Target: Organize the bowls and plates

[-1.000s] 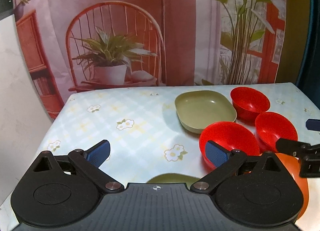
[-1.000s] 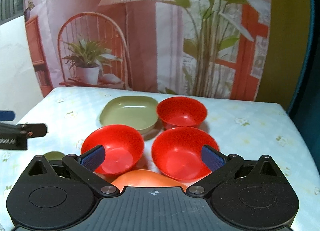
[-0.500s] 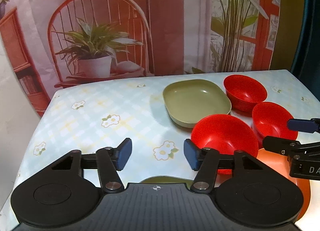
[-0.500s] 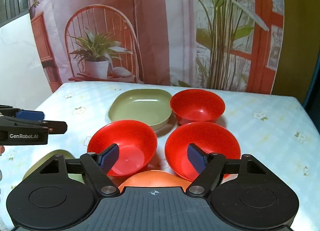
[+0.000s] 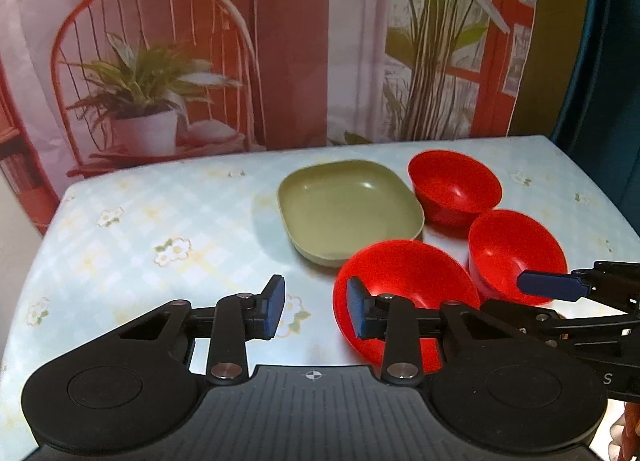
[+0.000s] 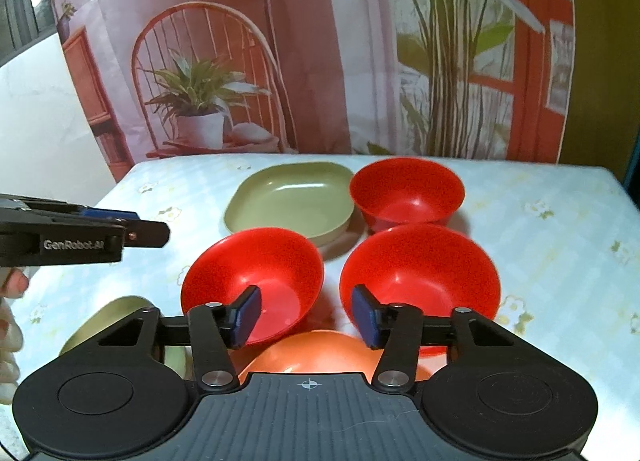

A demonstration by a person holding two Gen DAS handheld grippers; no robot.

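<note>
Table (image 6: 560, 221), floral cloth: 3 red bowls are grouped at centre-right, namely far bowl (image 6: 406, 193), right bowl (image 6: 420, 277) and left bowl (image 6: 252, 281). A green plate (image 6: 288, 201) is set just beside the far bowl, at its left. An orange dish (image 6: 320, 353) and a second green plate (image 6: 120, 317) are partly hidden at the near edge.

Left tool (image 5: 316, 311): narrow, closing, nothing gripped.

Right tool (image 6: 306, 317): narrow, closing, nothing gripped, held above the orange dish.
</note>
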